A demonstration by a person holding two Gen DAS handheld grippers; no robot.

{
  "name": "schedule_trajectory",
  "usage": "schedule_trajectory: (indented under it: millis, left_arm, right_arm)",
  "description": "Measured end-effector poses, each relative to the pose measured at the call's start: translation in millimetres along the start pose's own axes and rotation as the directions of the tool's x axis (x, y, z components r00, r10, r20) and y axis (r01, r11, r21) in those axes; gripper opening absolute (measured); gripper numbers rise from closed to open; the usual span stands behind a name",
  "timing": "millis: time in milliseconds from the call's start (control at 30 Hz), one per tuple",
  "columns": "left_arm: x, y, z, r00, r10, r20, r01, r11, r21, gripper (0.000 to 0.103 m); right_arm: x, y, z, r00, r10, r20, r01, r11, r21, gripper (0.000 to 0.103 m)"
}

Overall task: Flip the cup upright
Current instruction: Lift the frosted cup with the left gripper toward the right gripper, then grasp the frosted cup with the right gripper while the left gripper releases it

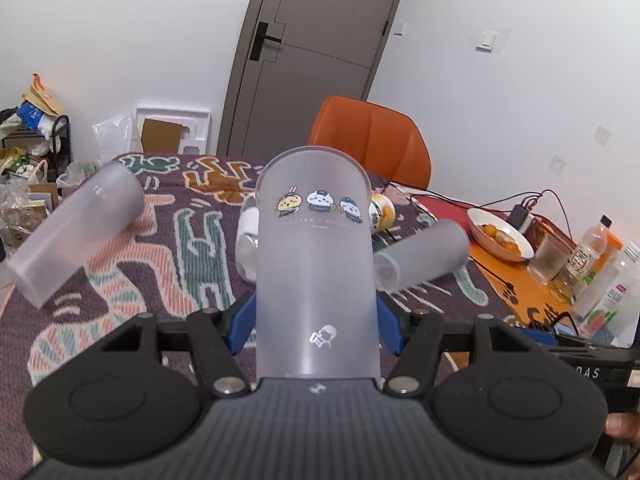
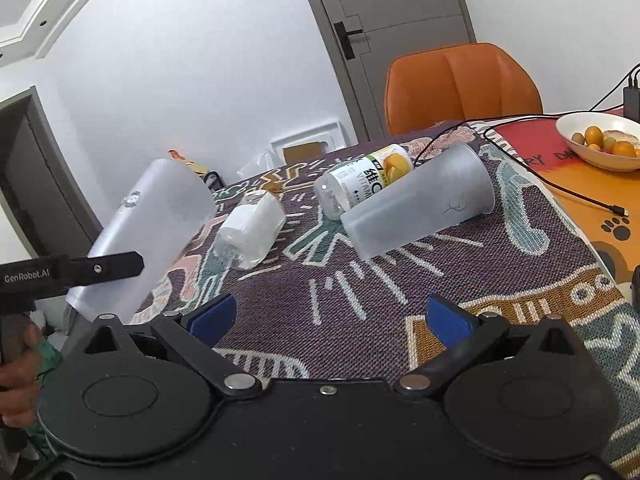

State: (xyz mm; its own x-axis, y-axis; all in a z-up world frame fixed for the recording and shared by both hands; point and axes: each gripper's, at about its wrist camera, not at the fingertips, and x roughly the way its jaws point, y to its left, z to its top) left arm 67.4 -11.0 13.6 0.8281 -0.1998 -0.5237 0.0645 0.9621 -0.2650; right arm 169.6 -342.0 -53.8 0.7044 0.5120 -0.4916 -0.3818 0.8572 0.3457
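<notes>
My left gripper [image 1: 316,316] is shut on a frosted plastic cup with cartoon prints [image 1: 316,248], holding it tilted above the patterned tablecloth [image 1: 120,292]. The same held cup shows at the left of the right wrist view [image 2: 152,232], with the left gripper across its lower part. A second frosted cup [image 2: 420,204] lies on its side mid-table; it also shows in the left wrist view [image 1: 424,256]. A third frosted cup [image 1: 76,236] lies tilted at the left. My right gripper [image 2: 328,320] is open and empty, low over the cloth, in front of the lying cup.
A clear bottle with white label [image 2: 250,232] and a vitamin drink bottle [image 2: 364,184] lie on the cloth. A fruit bowl [image 2: 600,144], cables, a glass [image 1: 548,260] and bottles [image 1: 592,256] stand at the right. An orange chair [image 2: 460,84] is behind the table.
</notes>
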Motion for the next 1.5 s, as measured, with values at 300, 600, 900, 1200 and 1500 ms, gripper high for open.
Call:
schedule_trajectory:
  millis: [300,600,900,1200,1500]
  left_arm:
    - [2.8,-19.7,-31.4,0.997,-0.033,-0.063,0.035,0.999,0.025,0.062]
    - [32.8,-25.8,-59.2,0.983,-0.043,-0.18,0.047,0.999,0.015,0.062]
    - [45.8,-22.8,-64.4,0.976,-0.003,-0.218,0.006,1.0,0.016,0.076]
    - [19.2,-19.2,-46.9,0.991,-0.009,-0.132,0.013,0.999,0.033,0.086]
    - [-0.4,11.2,-35.3,0.996,0.07,-0.059,-0.071,0.997,-0.005,0.09]
  right_arm:
    - [-10.8,-3.8,-10.0,1.0,0.026,-0.009,-0.026,1.0,0.01,0.103]
    - [-8.7,-12.2,-15.7,0.999,0.022,-0.023,-0.021,0.999,0.033,0.103]
    - [0.3,-17.8,-20.7,0.998,0.014,-0.055,-0.012,0.999,0.052,0.103]
    - [8.1,-15.8,-18.8,0.995,0.053,-0.087,-0.045,0.995,0.092,0.103]
    - [24.6,-7.4,-12.0,0.981,0.148,-0.123,-0.128,0.979,0.157,0.103]
